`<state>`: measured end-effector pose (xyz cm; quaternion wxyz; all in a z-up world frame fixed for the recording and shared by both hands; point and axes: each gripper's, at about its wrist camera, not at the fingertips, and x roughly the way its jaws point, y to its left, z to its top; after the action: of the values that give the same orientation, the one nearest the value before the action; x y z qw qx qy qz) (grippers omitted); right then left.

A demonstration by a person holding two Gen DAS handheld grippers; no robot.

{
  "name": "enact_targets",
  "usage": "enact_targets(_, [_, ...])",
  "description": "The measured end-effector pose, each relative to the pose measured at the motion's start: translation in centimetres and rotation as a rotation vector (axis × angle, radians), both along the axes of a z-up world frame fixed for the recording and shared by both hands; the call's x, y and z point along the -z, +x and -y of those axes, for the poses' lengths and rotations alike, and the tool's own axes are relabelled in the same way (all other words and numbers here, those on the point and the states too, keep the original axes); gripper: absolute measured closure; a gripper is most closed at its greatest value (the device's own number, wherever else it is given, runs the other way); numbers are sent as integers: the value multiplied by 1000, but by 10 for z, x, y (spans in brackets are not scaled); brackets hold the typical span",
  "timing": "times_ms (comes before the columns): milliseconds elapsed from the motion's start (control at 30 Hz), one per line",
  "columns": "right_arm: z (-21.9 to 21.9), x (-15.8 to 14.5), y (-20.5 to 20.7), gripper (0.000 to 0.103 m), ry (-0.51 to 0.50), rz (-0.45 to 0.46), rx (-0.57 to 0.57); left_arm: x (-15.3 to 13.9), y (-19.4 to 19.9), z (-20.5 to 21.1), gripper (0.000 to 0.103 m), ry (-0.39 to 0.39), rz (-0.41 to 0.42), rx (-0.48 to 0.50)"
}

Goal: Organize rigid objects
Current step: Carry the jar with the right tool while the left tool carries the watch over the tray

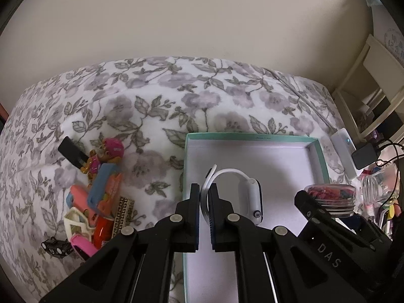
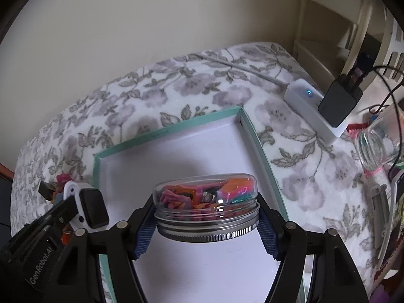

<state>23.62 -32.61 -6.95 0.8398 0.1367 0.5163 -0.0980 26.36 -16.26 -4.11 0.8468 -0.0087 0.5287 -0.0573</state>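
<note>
My left gripper (image 1: 204, 189) is shut on the white band of a smartwatch (image 1: 253, 198) and holds it over the teal-edged white box (image 1: 250, 137). The watch also shows in the right wrist view (image 2: 92, 208), at the box's left edge. My right gripper (image 2: 207, 217) is shut on a small glass jar (image 2: 205, 199) with a metal lid, upside down and full of colourful bits. It holds the jar over the box (image 2: 166, 132). The jar shows at the right in the left wrist view (image 1: 330, 198).
A pile of small toys (image 1: 101, 197), a black block (image 1: 72, 152) and a toy car (image 1: 58, 247) lie left of the box on the floral blanket (image 1: 156, 96). A white power strip (image 2: 310, 109) with a black charger (image 2: 339, 101) and an empty glass jar (image 2: 378, 144) lie at right.
</note>
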Motion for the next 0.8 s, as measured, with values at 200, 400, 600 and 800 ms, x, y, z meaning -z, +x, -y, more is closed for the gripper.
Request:
enact_targets(200, [3,16,1,29,17,-29,2,12,-1,9,96,13,-10,28])
enact_targets(400, [6,27,0,29,24,-61,9,22,-2,11,96,21,-27,35])
enact_targets(600, [3,34,1,29,25,-82,-5,28,-4,15,96,17,-32,54])
enact_targets(800, [0,34,2,29,10,-92,-14,34,-8,21,96,22,-39,71])
